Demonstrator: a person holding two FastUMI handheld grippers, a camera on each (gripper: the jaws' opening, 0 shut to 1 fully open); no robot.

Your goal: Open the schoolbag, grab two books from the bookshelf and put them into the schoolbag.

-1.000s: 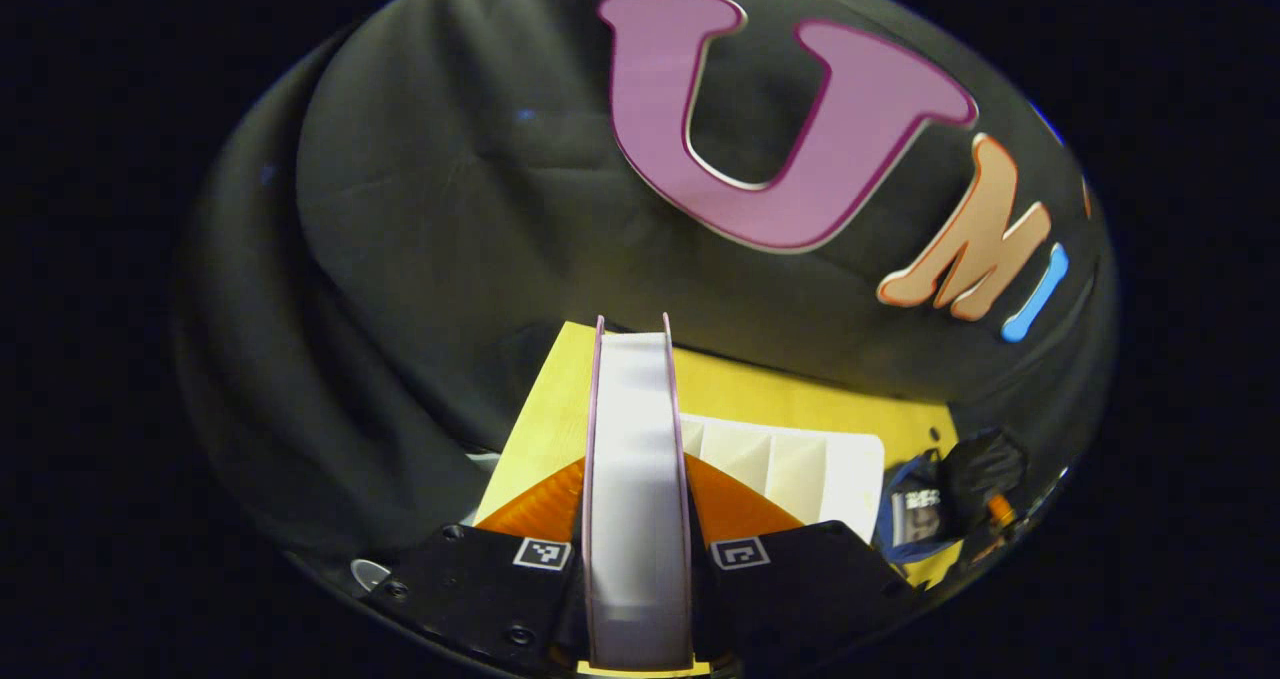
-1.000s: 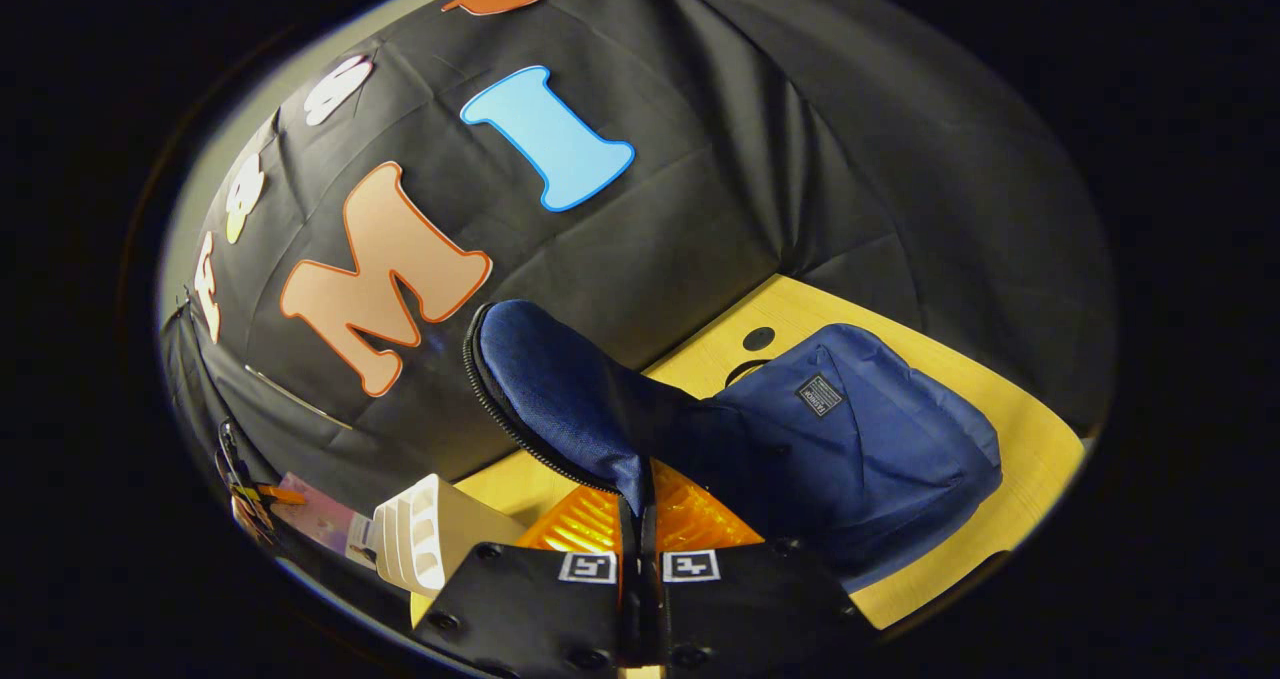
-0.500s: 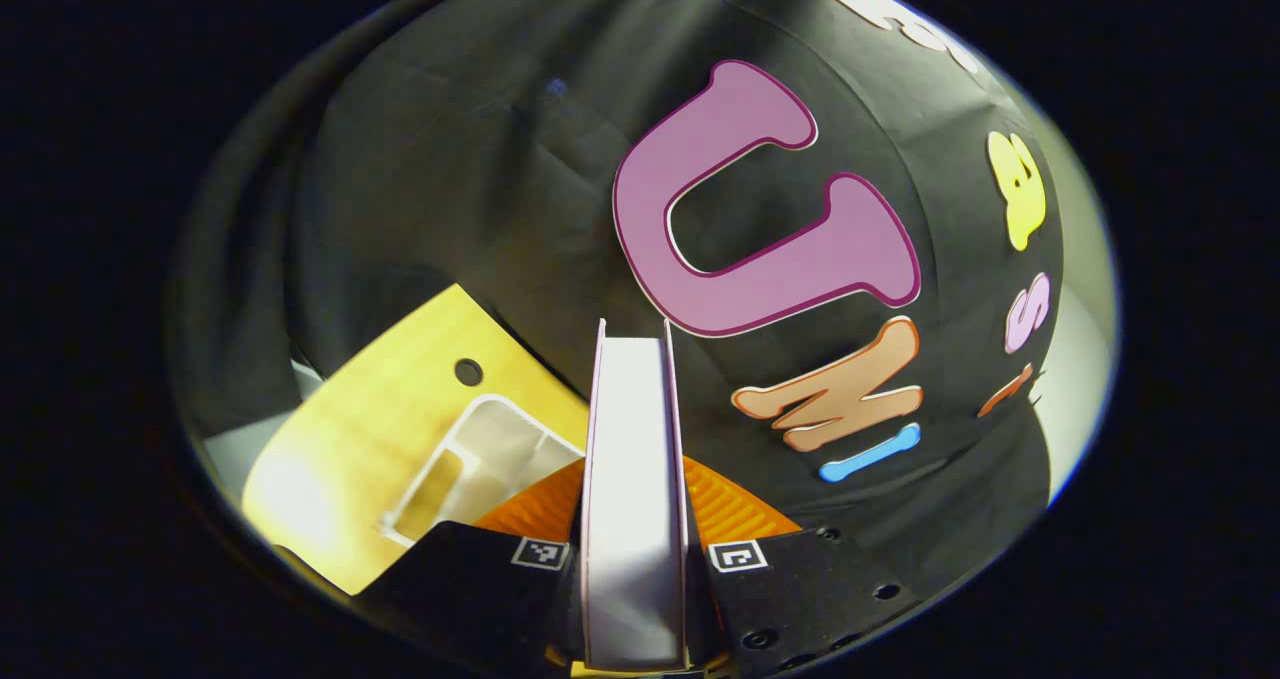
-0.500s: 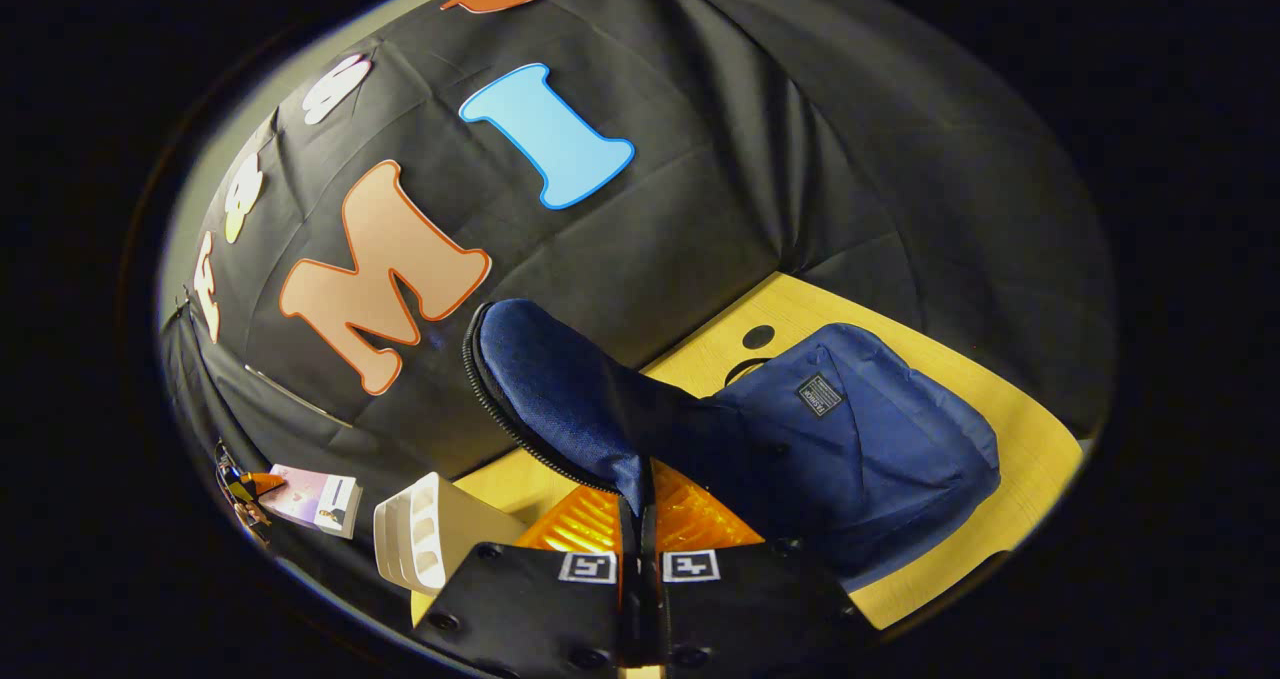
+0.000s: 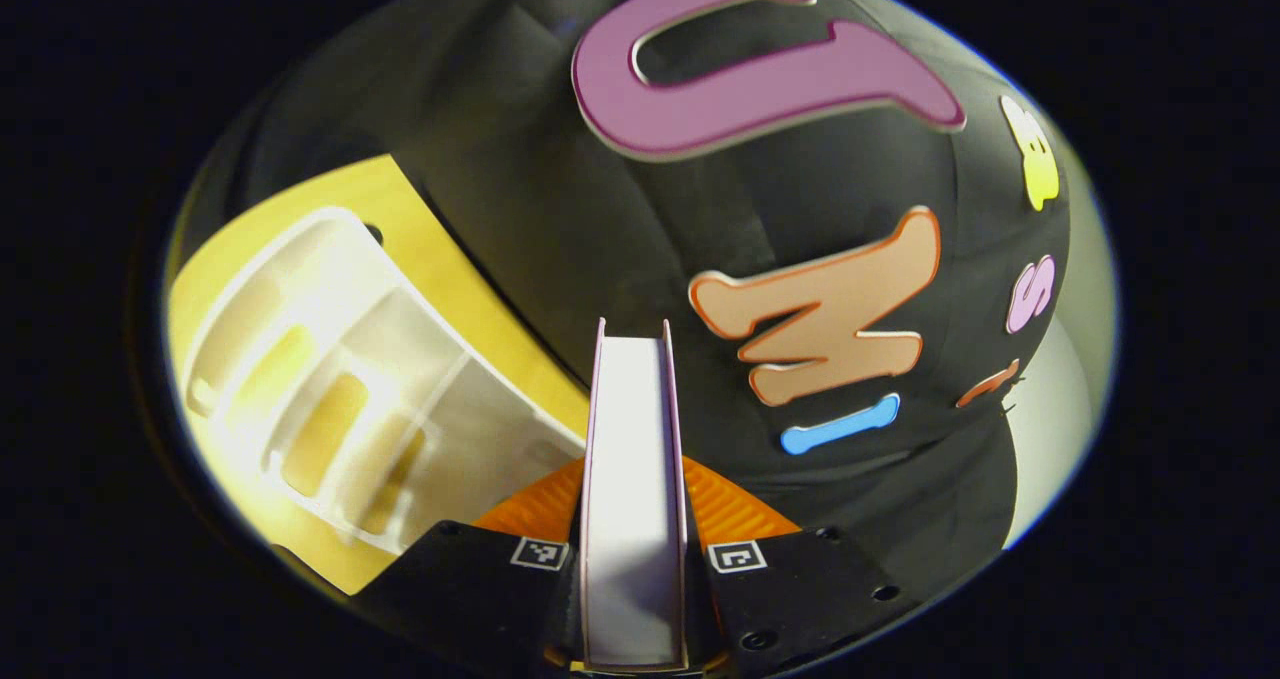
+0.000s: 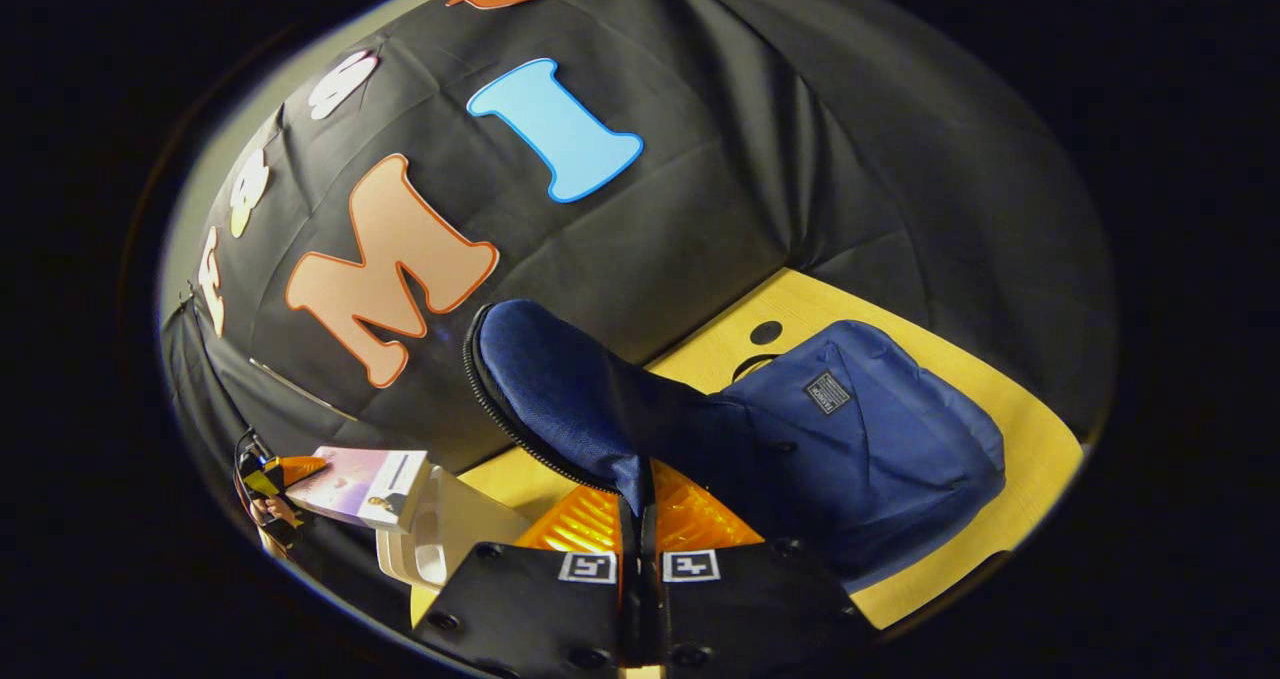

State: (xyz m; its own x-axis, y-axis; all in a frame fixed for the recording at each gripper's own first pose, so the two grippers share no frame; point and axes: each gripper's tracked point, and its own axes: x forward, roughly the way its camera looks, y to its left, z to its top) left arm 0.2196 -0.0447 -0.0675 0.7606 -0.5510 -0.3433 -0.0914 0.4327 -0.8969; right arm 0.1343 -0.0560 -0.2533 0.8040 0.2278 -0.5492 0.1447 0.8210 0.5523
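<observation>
While the left gripper (image 5: 634,519) pinches one book (image 5: 634,479) between its two fingers, the book stands on its edge with the white pages facing the camera. Just past it, to the left, one white shelf (image 5: 340,379) with open slots sits on the yellow table (image 5: 440,259). I can see no books in those slots.

In the right gripper view, the right gripper (image 6: 640,549) has its fingers pressed tight on the blue flap (image 6: 560,399) of one bag (image 6: 850,429). The flap is lifted up, with its zip along the edge. Beyond the fingers, the bag's body lies on the table to the right. Far off to the left, the same book sticks out from the left gripper, right over the white shelf.
</observation>
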